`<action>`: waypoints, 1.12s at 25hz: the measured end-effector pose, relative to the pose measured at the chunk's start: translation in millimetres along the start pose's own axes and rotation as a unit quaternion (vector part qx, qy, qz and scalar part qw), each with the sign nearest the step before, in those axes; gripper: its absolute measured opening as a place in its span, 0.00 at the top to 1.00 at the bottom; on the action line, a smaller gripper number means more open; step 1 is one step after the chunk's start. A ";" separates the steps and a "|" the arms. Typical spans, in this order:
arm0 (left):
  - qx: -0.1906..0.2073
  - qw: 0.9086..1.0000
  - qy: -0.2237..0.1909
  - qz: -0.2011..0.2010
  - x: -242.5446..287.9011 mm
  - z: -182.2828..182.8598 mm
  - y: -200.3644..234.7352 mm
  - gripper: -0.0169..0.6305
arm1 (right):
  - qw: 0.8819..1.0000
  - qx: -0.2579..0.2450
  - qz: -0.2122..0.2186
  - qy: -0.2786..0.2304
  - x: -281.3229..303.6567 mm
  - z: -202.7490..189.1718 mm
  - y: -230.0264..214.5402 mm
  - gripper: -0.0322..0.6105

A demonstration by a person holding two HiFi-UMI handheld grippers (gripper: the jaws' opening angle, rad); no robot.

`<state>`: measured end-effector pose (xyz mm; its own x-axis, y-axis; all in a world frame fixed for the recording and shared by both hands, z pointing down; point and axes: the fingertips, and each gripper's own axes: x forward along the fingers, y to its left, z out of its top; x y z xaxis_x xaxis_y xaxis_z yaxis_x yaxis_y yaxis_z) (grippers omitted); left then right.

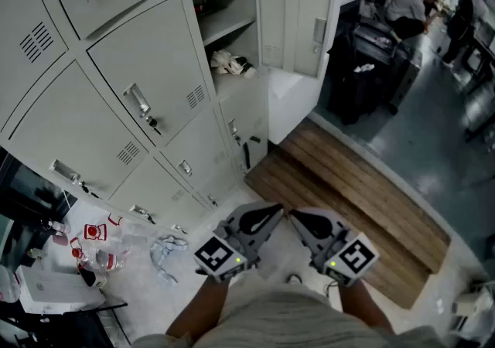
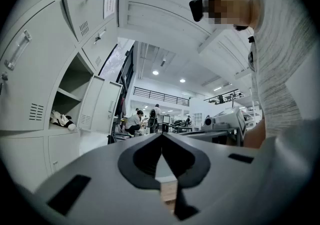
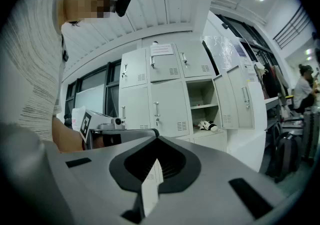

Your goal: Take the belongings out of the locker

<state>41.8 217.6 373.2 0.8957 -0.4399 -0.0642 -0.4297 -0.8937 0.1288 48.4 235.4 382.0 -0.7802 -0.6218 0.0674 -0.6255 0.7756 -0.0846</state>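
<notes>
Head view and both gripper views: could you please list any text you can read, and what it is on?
No text is readable.
Paper notice on an upper locker door: too small to read.
Red-and-white packets on the floor: print too blurred to read.

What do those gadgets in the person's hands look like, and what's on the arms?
The left gripper and right gripper match: pale grey tapered jaws with black insets, each with a cube of black-and-white square markers and a small green light. The shirt is light grey; no sleeves reach the forearms.
</notes>
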 end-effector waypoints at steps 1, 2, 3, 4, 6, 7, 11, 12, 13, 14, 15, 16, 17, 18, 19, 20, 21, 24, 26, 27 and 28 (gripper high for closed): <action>0.000 1.000 0.000 0.001 -2.9 0.1 3.2 0.97 | 1.000 -0.001 0.001 0.001 3.9 -0.3 1.4 0.95; 0.000 1.000 0.000 0.001 -5.9 0.3 6.6 0.97 | 1.000 -0.002 0.003 0.002 8.2 -0.4 2.8 0.95; 0.000 1.000 0.001 0.001 -9.0 0.5 10.1 0.97 | 1.000 -0.004 0.004 0.002 13.0 0.0 4.4 0.95; 0.000 1.000 0.002 0.001 -12.2 0.7 14.0 0.97 | 1.000 -0.005 0.005 0.001 18.4 0.9 6.0 0.95; -0.002 1.000 0.006 0.001 -18.7 0.3 22.4 0.97 | 1.000 -0.006 0.008 0.000 30.0 2.1 8.9 0.95; -0.003 1.000 0.007 0.002 -21.9 0.0 26.9 0.97 | 1.000 -0.007 0.009 0.001 35.8 2.3 10.1 0.95; -0.005 1.000 0.008 0.004 -33.4 0.7 47.0 0.97 | 1.000 -0.010 0.012 0.003 57.7 1.4 13.1 0.95; -0.004 1.000 0.007 0.004 -35.7 1.1 51.8 0.97 | 1.000 -0.010 0.012 0.003 62.6 1.0 13.4 0.95; -0.004 1.000 0.006 0.003 -38.0 1.5 56.4 0.97 | 1.000 -0.008 0.013 0.003 67.4 0.4 13.9 0.95; -0.003 1.000 0.006 0.002 -40.3 1.6 60.6 0.97 | 1.000 -0.002 0.015 0.003 71.9 -0.4 14.7 0.95; -0.004 1.000 0.005 0.001 -42.5 1.5 64.6 0.97 | 1.000 0.008 0.017 0.001 76.2 -1.1 15.1 0.95; -0.005 1.000 0.005 0.001 -44.7 1.4 68.7 0.97 | 1.000 0.017 0.017 -0.006 80.6 -1.1 14.2 0.95; -0.006 1.000 0.006 0.000 -46.8 1.3 73.1 0.97 | 0.999 0.023 0.013 -0.017 85.1 0.0 11.6 0.95; -0.007 1.000 0.006 0.000 -49.1 1.2 77.6 0.97 | 0.999 0.025 0.008 -0.030 89.8 1.3 8.3 0.95; -0.007 1.000 0.006 0.000 -51.6 1.2 82.1 0.97 | 0.999 0.026 0.003 -0.035 95.0 1.5 6.7 0.95; -0.007 1.000 0.005 -0.001 -54.3 1.3 86.3 0.97 | 0.999 0.030 0.002 -0.029 100.3 0.1 8.0 0.95; -0.007 1.000 0.004 -0.001 -57.3 1.5 90.0 0.97 | 0.999 0.034 0.005 -0.017 105.4 -2.7 11.0 0.95; -0.008 1.000 0.002 0.001 -66.5 1.0 102.4 0.97 | 0.999 0.037 0.008 -0.002 119.4 -9.6 15.1 0.95; -0.011 1.000 -0.001 0.005 -70.1 0.7 112.7 0.97 | 0.999 0.039 0.009 0.010 128.2 -12.4 15.9 0.95; -0.014 1.000 -0.002 0.006 -70.4 0.5 117.0 0.97 | 0.999 0.037 0.008 0.014 131.5 -13.1 14.9 0.95; -0.017 1.000 -0.003 0.007 -69.8 0.1 120.4 0.97 | 0.999 0.035 0.008 0.017 133.9 -13.5 13.1 0.95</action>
<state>-72.5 140.7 393.1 0.8891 -0.4524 -0.0688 -0.4374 -0.8844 0.1629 -64.3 163.8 403.3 -0.7902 -0.6049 0.0988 -0.6127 0.7751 -0.1544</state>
